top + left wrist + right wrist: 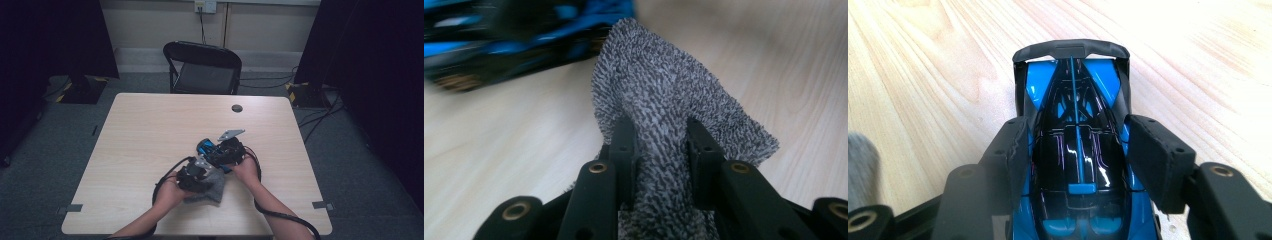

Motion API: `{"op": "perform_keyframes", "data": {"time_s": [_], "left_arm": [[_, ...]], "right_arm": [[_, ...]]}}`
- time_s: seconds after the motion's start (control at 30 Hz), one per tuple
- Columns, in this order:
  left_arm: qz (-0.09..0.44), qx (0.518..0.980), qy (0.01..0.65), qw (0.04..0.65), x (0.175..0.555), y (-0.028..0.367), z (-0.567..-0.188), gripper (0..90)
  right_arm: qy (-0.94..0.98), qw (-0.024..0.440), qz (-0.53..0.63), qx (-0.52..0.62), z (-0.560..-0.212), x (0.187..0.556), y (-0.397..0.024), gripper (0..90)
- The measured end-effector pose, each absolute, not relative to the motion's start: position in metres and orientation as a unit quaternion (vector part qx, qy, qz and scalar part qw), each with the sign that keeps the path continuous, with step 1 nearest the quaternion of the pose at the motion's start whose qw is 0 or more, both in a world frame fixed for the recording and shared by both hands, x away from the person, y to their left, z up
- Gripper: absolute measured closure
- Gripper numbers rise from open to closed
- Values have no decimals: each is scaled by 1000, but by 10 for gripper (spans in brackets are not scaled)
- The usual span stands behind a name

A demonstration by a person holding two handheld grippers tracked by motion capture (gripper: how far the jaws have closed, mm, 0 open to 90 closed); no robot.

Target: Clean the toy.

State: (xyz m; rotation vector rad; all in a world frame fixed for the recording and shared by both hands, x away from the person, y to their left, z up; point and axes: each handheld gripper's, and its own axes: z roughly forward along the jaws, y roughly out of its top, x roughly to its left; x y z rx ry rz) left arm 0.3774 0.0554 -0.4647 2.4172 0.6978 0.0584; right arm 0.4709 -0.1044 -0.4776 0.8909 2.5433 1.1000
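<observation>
A blue and black toy car (1075, 150) lies on the wooden table (150, 130), nose pointing away from the right gripper view's camera. My right gripper (1078, 125) is shut on it, one jaw against each flank. From above, the car (205, 147) sticks out to the left of that gripper (220, 152). A grey knitted cloth (659, 90) rises in a peak from my left gripper (659, 130), which is shut on it. From above, the cloth (209, 189) hangs below the left gripper (197, 175), just near of the car. The car (514, 40) is a blur at the left gripper view's upper left.
A black folding chair (202, 67) stands beyond the table's far edge. A small dark round thing (237, 108) lies near that edge. Cables run over the floor at the right, and tape marks (70, 208) sit by the table's front corners.
</observation>
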Motion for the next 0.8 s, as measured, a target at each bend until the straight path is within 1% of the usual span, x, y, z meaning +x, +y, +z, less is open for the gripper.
{"op": "perform_keyframes", "data": {"time_s": [0.03, 0.1, 0.23, 0.4, 0.53, 0.63, 0.8], "left_arm": [[25, 914, 262, 308, 380, 51, -466, 707], [11, 904, 286, 317, 389, 48, -468, 704], [13, 895, 318, 311, 406, 53, -469, 700], [25, 882, 350, 315, 420, 71, -469, 708], [46, 871, 378, 311, 430, 89, -468, 714], [45, 860, 398, 316, 437, 100, -468, 715], [57, 863, 396, 309, 439, 99, -467, 718]], "right_arm": [[868, 116, 376, 304, -478, 471, -104, 424], [868, 116, 376, 303, -478, 471, -105, 425], [868, 115, 377, 303, -478, 470, -106, 425], [867, 117, 378, 303, -478, 470, -105, 428], [866, 116, 380, 305, -478, 470, -106, 429], [865, 116, 382, 305, -478, 470, -107, 431], [864, 115, 382, 306, -478, 470, -106, 433]]}}
